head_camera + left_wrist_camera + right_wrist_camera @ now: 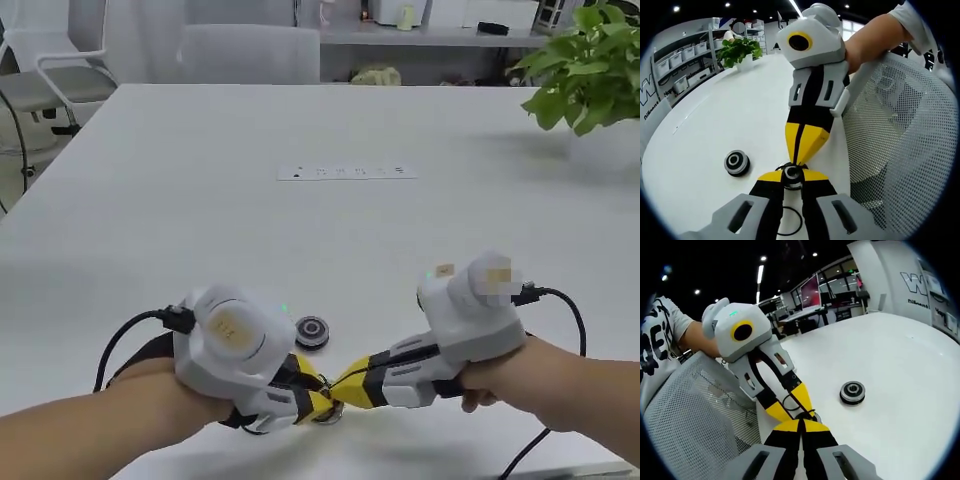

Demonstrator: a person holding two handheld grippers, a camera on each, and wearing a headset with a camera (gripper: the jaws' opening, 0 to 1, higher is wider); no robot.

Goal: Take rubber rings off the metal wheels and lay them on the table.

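Note:
A small metal wheel (792, 175) sits between the yellow tips of my left gripper (792, 176), which is shut on it just above the table. My right gripper (799, 161) comes in from the opposite side, shut on the thin black rubber ring (812, 413) at the wheel's rim. In the head view the left gripper (318, 400) and right gripper (345, 388) meet tip to tip near the table's front edge. A second wheel (312, 332), with its black ring on, lies just behind them. One loose ring (800, 217) lies on the table under my left jaws.
The white table (330, 230) stretches far ahead, with a socket strip (345, 172) at mid-table. A potted plant (585, 60) stands at the back right and a chair (250, 50) behind the far edge. A mesh chair back (890, 125) is close to the person.

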